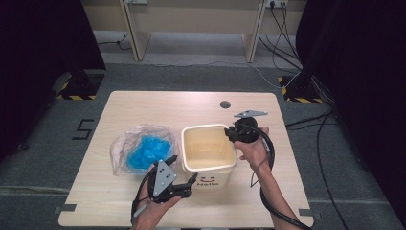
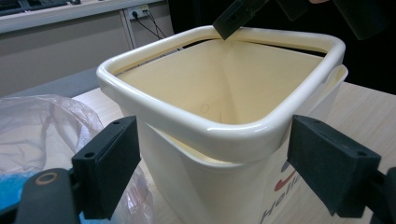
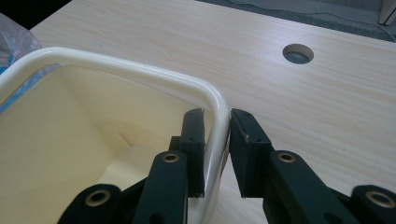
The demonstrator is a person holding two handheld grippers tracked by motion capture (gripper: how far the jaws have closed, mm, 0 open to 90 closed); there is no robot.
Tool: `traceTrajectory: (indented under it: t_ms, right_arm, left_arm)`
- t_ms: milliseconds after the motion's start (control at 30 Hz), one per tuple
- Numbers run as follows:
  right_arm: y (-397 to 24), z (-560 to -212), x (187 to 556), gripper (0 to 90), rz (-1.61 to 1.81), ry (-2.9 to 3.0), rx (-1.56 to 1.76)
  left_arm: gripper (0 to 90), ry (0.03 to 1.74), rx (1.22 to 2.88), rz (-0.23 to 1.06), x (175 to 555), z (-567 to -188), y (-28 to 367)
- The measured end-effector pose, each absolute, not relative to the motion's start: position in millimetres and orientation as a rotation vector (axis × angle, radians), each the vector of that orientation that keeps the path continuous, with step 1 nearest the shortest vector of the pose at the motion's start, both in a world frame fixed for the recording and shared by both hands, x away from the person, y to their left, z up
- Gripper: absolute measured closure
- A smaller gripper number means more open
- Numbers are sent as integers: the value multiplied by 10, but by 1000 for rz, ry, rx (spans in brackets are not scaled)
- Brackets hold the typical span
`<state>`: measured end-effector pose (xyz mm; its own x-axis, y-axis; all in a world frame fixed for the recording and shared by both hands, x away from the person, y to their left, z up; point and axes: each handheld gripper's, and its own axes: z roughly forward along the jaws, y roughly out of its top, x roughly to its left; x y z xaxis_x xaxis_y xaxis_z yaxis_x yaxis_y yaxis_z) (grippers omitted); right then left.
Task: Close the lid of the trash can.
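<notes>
A cream plastic bin (image 1: 207, 128) with a smile and "Hello" printed on its front stands upright and empty at the middle of the table. My right gripper (image 1: 230, 133) straddles the rim (image 3: 140, 70) at the bin's far right corner. One of its pads is inside the wall and one outside, and a sliver of gap shows beside the rim, so the right gripper (image 3: 217, 122) is open. My left gripper (image 1: 184, 167) is wide open at the bin's near left corner. That corner of the bin (image 2: 210, 133) lies between the spread jaws of the left gripper (image 2: 217, 158), untouched.
A clear plastic bag (image 1: 143, 148) with blue material inside lies just left of the bin, touching it, and the bag (image 2: 42, 126) sits close to my left jaw. A round cable hole (image 1: 225, 104) lies in the tabletop (image 1: 158, 108) behind the bin. Cables and stands surround the table.
</notes>
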<state>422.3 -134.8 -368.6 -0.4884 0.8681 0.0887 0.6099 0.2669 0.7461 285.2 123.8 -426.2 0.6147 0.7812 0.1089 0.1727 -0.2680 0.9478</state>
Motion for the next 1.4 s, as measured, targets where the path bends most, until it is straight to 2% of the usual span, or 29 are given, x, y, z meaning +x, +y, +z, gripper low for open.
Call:
traceTrajectory:
  t_ms: [867,1400]
  right_arm:
    - [-1337,-3753,4137,743,989,2212,1295]
    - [-1375,-3806,4094,701,1018,2231,1288]
  left_arm:
    - [199,794,1791,664,2866,-4307,1236]
    - [205,781,1792,637,2851,-4320,1225]
